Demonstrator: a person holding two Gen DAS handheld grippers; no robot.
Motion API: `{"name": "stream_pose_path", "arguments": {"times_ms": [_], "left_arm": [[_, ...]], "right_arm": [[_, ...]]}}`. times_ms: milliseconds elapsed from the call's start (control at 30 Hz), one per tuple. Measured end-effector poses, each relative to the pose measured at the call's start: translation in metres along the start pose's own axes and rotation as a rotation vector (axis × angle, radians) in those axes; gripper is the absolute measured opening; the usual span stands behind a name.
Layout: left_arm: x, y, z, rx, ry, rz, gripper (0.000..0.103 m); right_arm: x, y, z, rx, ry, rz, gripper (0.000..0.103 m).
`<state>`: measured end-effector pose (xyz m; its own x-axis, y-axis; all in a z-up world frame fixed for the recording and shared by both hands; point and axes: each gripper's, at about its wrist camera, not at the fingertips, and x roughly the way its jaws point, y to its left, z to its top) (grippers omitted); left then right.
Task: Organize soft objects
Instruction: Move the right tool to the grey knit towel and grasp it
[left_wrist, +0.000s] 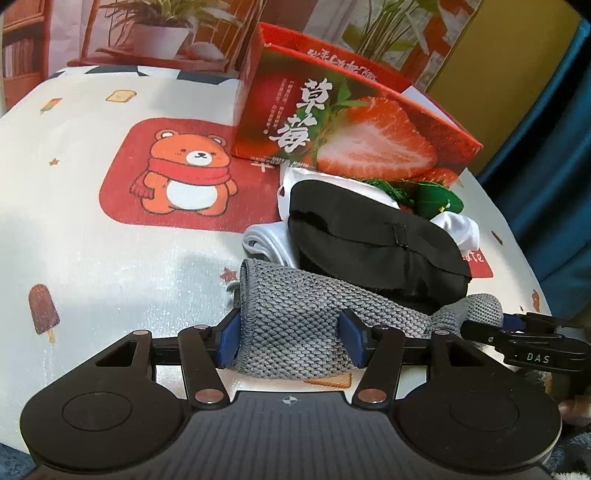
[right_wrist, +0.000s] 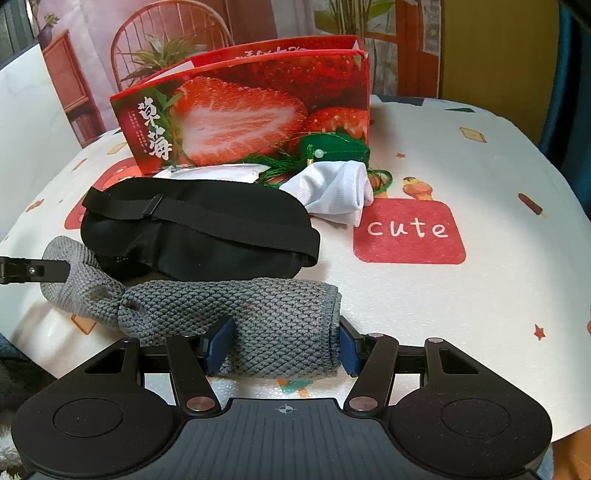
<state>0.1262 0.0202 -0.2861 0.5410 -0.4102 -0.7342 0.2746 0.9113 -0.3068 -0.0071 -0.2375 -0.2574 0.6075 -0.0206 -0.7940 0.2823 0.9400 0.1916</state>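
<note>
Left wrist view looks down on a grey knitted cloth (left_wrist: 291, 325) lying between the blue pads of the left gripper (left_wrist: 291, 341); the pads sit against both sides of the near left end, grasping it. Far to the right, the tip of the right gripper (left_wrist: 517, 332) reaches the cloth's other end. From the right wrist view the same grey knitted cloth (right_wrist: 258, 321) stretches across the near part of the table (right_wrist: 480, 295), and the right gripper (right_wrist: 284, 350) has its pads closed against the folded right end, clenched on it. Just behind the cloth lies a black eye mask (right_wrist: 199, 229), touching it. Farther back rest a white sock (right_wrist: 336, 192) and a green tasselled ornament (right_wrist: 332, 151), both near the foot of a red strawberry box (right_wrist: 251, 114) standing open at the far side. A tablecloth printed with an orange bear (left_wrist: 184, 173) covers the table.
</note>
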Motion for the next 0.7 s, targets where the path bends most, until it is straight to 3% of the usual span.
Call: {"name": "stream_pose_path", "arguments": {"times_ms": [233,400,600,700], "left_arm": [[0.0057,-0.0025,-0.0017,0.018,0.013,0.023,0.056],[0.0063,0.0017,-0.0009,-0.002,0.013,0.032,0.031],[0.0078,0.0021,-0.0008,-0.009,0.015,0.05,0.021],[0.0079,0.0028,-0.001,-0.016,0.013,0.055,0.018]], "right_arm": [[0.0001,0.0004,-0.0004,0.002,-0.001,0.002,0.055],[-0.0042,0.0004,-0.0005,0.012,-0.025,0.007,0.057],[-0.0079,-0.0026,0.0009,0.029,-0.048,0.025,0.057],[-0.0078,-0.0033,0.001,0.03,-0.05,0.034,0.051]]}}
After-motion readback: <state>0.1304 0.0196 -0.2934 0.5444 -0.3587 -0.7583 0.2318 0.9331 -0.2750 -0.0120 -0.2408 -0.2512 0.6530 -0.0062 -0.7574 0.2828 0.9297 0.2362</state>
